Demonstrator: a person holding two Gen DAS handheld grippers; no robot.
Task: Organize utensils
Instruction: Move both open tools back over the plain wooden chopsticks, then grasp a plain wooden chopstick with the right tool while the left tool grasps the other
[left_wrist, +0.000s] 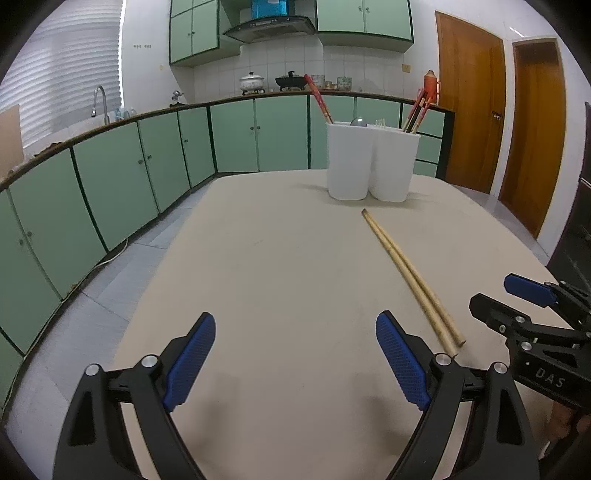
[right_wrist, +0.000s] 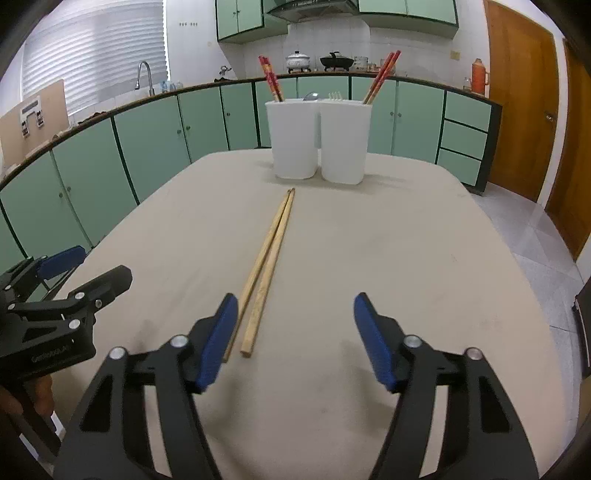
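A pair of plain wooden chopsticks (right_wrist: 267, 264) lies side by side on the beige table (right_wrist: 369, 240), pointing at a white two-part utensil holder (right_wrist: 317, 142). The holder holds red chopsticks, a spoon and a fork. My right gripper (right_wrist: 291, 332) is open and empty; the chopsticks' near ends lie just inside its left finger. My left gripper (left_wrist: 295, 354) is open and empty, left of the chopsticks (left_wrist: 410, 277), with the holder (left_wrist: 371, 162) far ahead. The right gripper (left_wrist: 532, 306) also shows at the right edge of the left wrist view.
Green cabinets (left_wrist: 110, 177) and a counter with a sink curve round the left and back. Pots stand on the back counter. Wooden doors (left_wrist: 469, 99) are at the right. The left gripper (right_wrist: 55, 295) shows at the left edge of the right wrist view.
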